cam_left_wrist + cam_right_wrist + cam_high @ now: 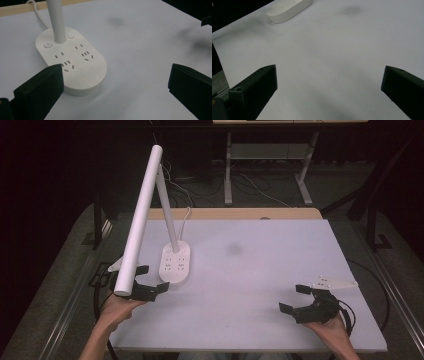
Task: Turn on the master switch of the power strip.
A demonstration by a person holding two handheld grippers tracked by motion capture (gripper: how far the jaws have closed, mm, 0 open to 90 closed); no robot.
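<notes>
Item: white desk lamp (174, 262), its oval socket base standing on your bench (260, 270), far left. Your left tool (147, 281) sits just beside the base's near edge, jaws wide apart, empty. Your right tool (295, 299), near right, well apart, likewise gapes empty.

I see the lamp base (175, 264) standing on the table (260, 265) in its left half, with the lamp stem (168, 215) rising from the base's far end and the lamp head (137, 222) slanting over toward the near left. My left gripper (150, 287) sits just near-left of the base; my right gripper (295, 300) lies well apart at the near right.
</notes>
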